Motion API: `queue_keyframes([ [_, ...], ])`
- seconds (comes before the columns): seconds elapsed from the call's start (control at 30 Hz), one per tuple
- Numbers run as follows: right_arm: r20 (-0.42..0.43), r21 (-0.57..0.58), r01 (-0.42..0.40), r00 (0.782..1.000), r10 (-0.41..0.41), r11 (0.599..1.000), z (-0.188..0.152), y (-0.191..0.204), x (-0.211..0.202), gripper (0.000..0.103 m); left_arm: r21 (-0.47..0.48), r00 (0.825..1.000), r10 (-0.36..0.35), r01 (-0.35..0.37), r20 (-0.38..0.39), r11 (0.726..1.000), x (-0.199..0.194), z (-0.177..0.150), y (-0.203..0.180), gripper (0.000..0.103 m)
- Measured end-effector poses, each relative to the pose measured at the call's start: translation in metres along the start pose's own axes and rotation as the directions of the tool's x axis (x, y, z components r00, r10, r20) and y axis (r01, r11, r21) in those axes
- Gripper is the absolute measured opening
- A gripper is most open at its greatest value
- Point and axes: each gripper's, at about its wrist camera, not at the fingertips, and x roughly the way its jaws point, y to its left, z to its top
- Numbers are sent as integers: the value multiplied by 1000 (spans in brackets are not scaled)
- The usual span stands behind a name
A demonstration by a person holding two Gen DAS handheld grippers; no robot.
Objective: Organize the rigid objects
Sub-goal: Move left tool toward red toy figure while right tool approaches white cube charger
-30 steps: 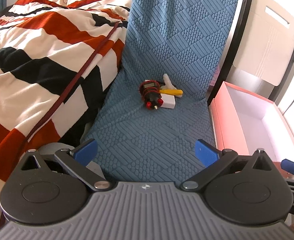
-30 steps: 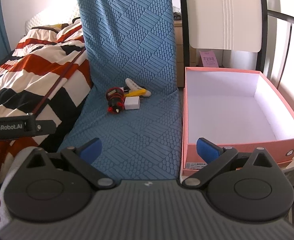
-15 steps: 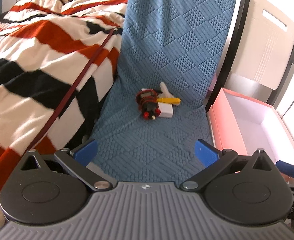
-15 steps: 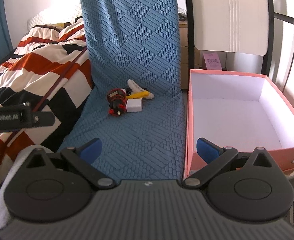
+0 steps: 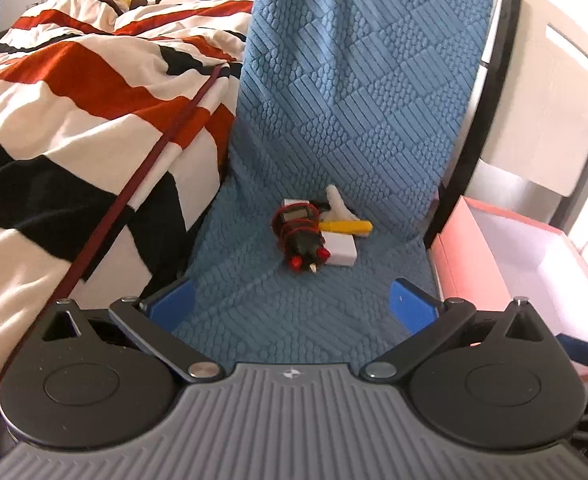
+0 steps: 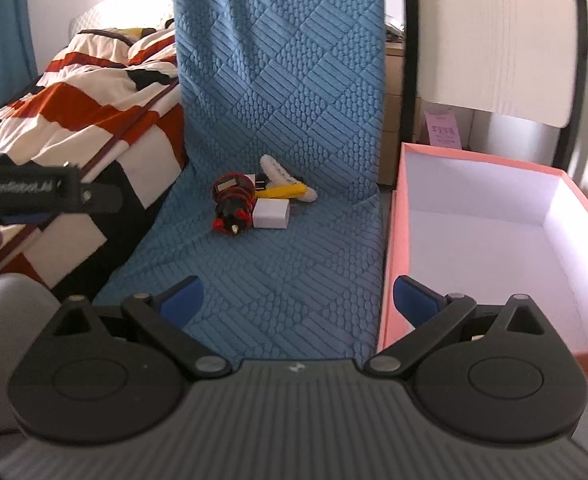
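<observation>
Nearest, the left gripper (image 5: 291,304) and the right gripper (image 6: 298,300) are being held with fingers spread wide, nothing between them, above a blue cushion (image 6: 261,280). Farther along the seat, a black and red gadget (image 6: 231,202), a white block (image 6: 270,215), a yellow pen (image 6: 283,191) and a white comb (image 6: 277,170) are being seen bunched together. To their right, an empty pink box (image 6: 392,264) is being seen beside the cushion.
</observation>
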Motion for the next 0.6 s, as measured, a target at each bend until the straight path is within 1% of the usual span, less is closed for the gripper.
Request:
queue_keyframes([
  [0.13, 2, -13, -10, 1000, 10, 1000, 3, 4, 17, 103, 8, 1000, 15, -15, -2, 1000, 25, 0, 4, 103],
  [0.2, 13, -28, -14, 1000, 14, 1000, 4, 7, 26, 103, 17, 1000, -6, 6, -1, 1000, 42, -2, 7, 103],
  [0.27, 18, -56, -19, 1000, 20, 998, 5, 11, 35, 103, 6, 999, -21, 22, -40, 1000, 63, -4, 10, 103],
  [0.33, 18, -70, -18, 1000, 20, 997, 5, 14, 45, 103, 0, 998, -22, 22, -57, 1000, 80, -7, 13, 103],
  [0.43, 21, -74, -29, 999, 30, 997, 6, 16, 56, 103, 10, 997, -25, 26, -68, 1000, 96, -10, 11, 103],
  [0.6, 6, -106, -32, 999, 33, 994, 8, 19, 77, 103, -6, 996, -40, 40, -80, 999, 119, -9, 12, 103],
])
